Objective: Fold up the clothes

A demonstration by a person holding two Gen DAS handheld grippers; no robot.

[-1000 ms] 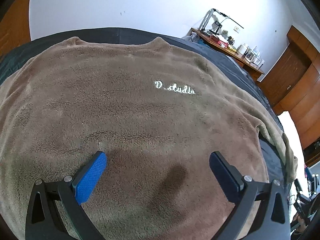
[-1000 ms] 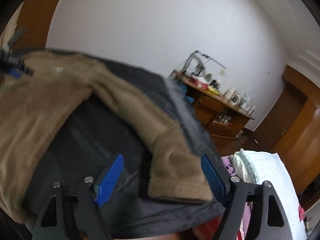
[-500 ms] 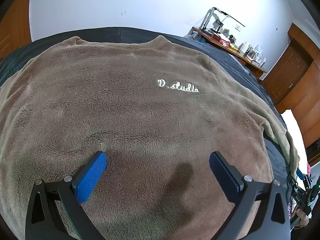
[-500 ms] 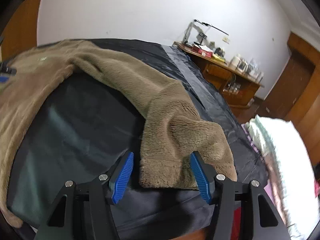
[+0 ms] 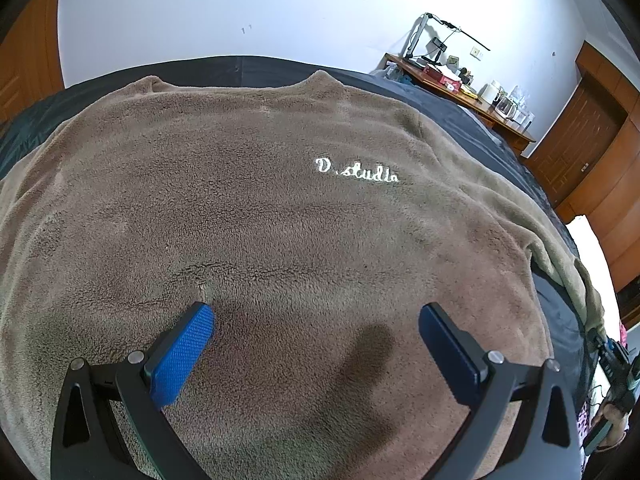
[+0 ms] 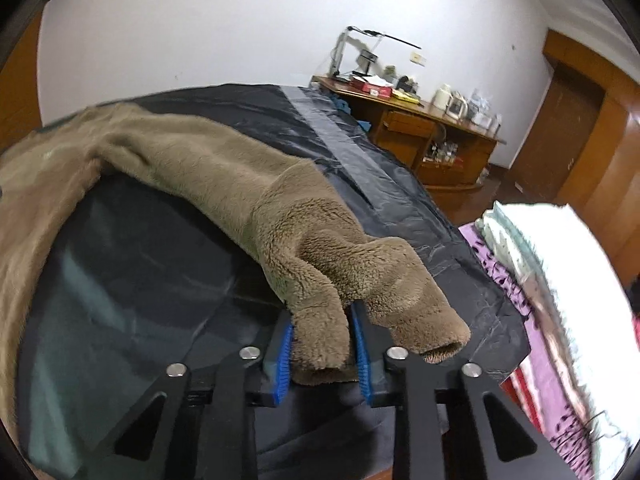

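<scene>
A brown fleece sweatshirt [image 5: 280, 208] with white lettering lies spread flat, front up, on a dark sheet [image 5: 248, 66]. My left gripper [image 5: 316, 320] hovers open over its lower body with nothing between the fingers. In the right wrist view the sweatshirt's right sleeve [image 6: 248, 184] runs across the dark sheet [image 6: 132, 264] toward me. My right gripper [image 6: 322, 328] is shut on the sleeve cuff [image 6: 320, 332], which bunches up between the blue pads. The rest of the cuff [image 6: 408, 300] droops to the right of the fingers.
A wooden desk [image 6: 420, 128] cluttered with a lamp, boxes and jars stands at the back right by wooden cabinets [image 5: 592, 128]. White and purple bedding [image 6: 560, 280] lies beside the bed's right edge. The other gripper and a hand [image 5: 612, 412] show at the left wrist view's far right.
My right gripper moved in on the sleeve end and shut on the cuff, which now stands bunched between the pads. The left gripper stayed open over the sweatshirt's body.
</scene>
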